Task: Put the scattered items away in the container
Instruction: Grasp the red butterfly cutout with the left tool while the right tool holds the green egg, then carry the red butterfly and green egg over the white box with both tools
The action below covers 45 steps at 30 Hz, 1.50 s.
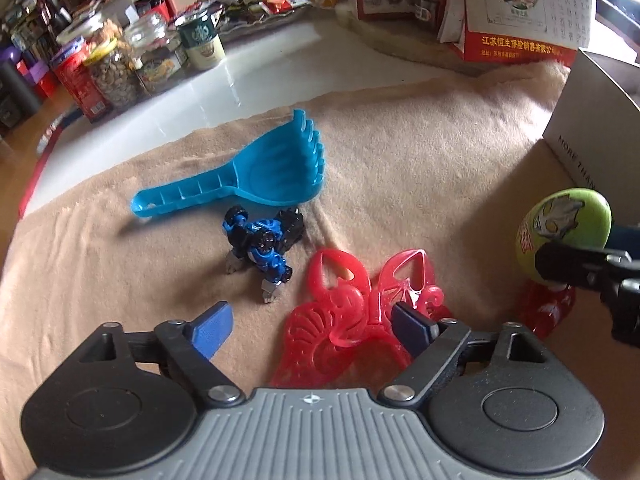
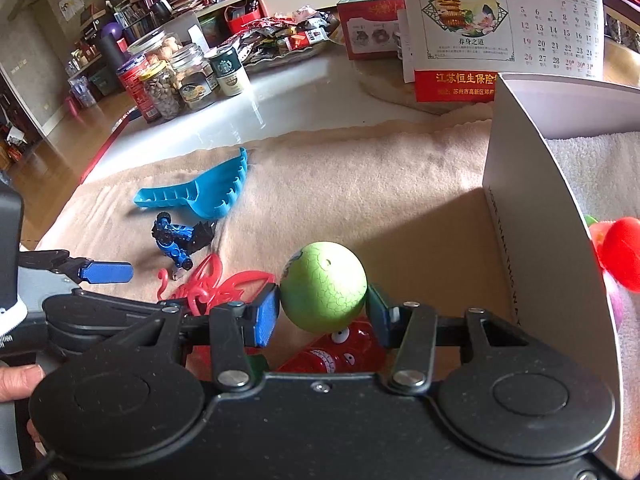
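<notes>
Tan blanket (image 1: 400, 152), toys scattered beside a white box (image 2: 532, 216).
My right gripper (image 2: 322, 312) clamps the green ball (image 2: 324, 284); my left gripper (image 1: 308, 320) gapes empty, red butterfly (image 1: 352, 312) at five o'clock from the blue robot (image 1: 264, 244).

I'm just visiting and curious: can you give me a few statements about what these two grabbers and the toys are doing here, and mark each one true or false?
1. The right gripper is clamped on a green ball. True.
2. The left gripper is holding the blue scoop. False: its jaws stand open and empty above the red openwork toy; the scoop lies untouched on the beige cloth.
3. The blue and black toy robot lies between the scoop and the red openwork toy. True.
4. The white box is completely empty. False: something red shows inside it.
5. The green ball rests on the cloth. False: it is held up between the pads.
</notes>
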Each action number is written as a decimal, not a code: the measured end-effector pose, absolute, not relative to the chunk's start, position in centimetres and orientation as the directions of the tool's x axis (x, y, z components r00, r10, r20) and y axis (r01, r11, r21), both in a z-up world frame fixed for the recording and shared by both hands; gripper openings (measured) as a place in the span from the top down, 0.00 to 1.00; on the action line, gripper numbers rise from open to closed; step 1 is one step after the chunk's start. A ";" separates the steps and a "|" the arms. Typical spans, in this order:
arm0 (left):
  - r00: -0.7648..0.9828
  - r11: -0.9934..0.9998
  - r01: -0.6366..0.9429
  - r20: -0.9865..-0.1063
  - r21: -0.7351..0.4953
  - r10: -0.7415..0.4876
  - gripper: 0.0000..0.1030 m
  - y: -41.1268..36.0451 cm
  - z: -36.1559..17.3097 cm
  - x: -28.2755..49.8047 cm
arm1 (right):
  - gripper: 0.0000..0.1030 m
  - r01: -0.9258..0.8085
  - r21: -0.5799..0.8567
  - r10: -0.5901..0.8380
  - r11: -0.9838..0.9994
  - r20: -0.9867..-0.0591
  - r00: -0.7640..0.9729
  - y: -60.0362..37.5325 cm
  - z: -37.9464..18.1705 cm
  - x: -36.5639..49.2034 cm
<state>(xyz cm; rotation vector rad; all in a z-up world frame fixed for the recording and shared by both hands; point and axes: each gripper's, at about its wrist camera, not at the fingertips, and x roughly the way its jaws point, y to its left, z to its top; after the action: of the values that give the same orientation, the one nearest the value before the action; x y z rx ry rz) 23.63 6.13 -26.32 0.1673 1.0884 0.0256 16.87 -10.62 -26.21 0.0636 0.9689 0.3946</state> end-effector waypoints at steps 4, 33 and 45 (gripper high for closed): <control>0.448 0.986 0.054 -0.887 0.155 0.115 0.13 5.6 -26.6 24.6 | 0.52 -0.294 0.231 0.355 0.927 -0.791 0.498 -10.9 -26.3 16.9; 0.441 0.997 0.071 -0.897 0.027 -0.007 0.85 7.6 -24.2 23.4 | 0.52 -0.311 0.237 0.370 0.921 -0.783 0.500 -11.3 -24.7 16.6; 0.447 0.994 0.071 -0.893 0.080 0.040 0.85 9.0 -22.0 21.2 | 0.52 -0.341 0.221 0.376 0.914 -0.779 0.502 -10.0 -22.5 15.7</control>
<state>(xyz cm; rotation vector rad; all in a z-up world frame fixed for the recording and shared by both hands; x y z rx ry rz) 21.24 8.98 -22.00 0.1109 1.1073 -0.0188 15.66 -9.99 -22.54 0.0396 0.9506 0.4332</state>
